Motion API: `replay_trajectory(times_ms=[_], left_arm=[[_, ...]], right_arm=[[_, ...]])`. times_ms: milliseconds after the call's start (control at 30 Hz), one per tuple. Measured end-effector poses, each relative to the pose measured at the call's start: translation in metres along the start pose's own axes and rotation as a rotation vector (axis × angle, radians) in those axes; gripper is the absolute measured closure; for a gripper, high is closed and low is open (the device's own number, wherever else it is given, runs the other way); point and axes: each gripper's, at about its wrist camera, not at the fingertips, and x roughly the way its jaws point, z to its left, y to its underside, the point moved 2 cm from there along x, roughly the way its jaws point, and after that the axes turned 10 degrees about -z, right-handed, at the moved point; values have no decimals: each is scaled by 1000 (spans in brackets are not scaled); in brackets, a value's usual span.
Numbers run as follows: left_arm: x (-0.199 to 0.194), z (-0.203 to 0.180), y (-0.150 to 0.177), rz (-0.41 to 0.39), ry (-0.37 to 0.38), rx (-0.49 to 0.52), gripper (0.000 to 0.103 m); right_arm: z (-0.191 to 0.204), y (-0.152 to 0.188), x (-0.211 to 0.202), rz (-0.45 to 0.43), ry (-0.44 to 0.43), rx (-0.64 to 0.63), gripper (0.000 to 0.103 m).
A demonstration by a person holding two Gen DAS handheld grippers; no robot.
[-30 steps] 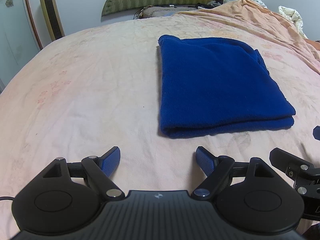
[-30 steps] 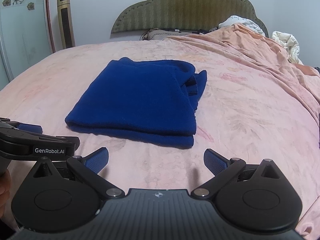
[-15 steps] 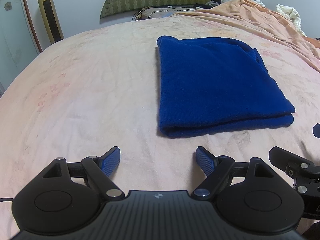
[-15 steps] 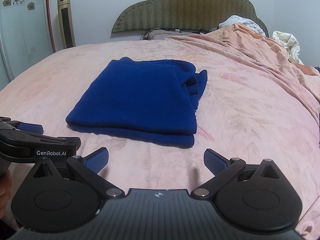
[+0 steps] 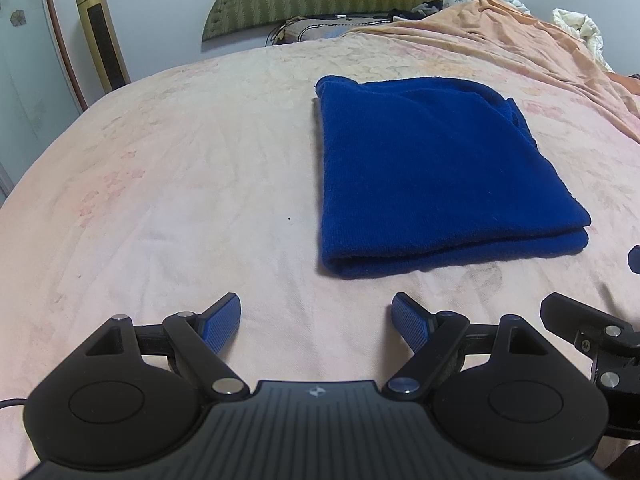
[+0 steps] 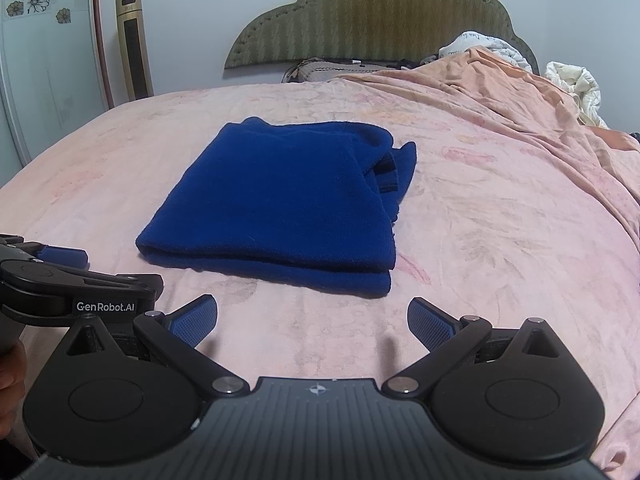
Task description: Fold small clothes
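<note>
Nearest you, both claws hang low over the near edge of the bed (image 5: 168, 184), side by side and well short of the cloth. Your left claw (image 5: 316, 322) is released, its blue pads spread wide with only bare pink sheet between them. Your right claw (image 6: 312, 322) is released too, pads apart and nothing held.

Just beyond them, toward the middle of the bed, lies the blue garment (image 6: 280, 204). It is folded into a thick, roughly square stack, its doubled edge facing you. Its far right corner is untidy: loose layers and a dark ribbed strip poke out there.

Farther off, a rumpled orange blanket (image 6: 500, 92) covers the bed's far right side, and a green headboard (image 6: 368, 12) stands against the wall.

The risk, as I judge it: pinching only the top layer would peel the stack open, and dragging it across the soft sheet could spill that loose corner further.
</note>
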Motion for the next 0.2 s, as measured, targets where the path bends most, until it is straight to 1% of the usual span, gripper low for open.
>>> replay_trajectory(times_ms=[133, 200], left_arm=[[-2, -2, 0, -14, -10, 16, 20], [-1, -2, -1, -13, -2, 15, 20]], right_arm=[[0, -1, -1, -3, -4, 1, 1], [0, -1, -1, -3, -4, 2, 1]])
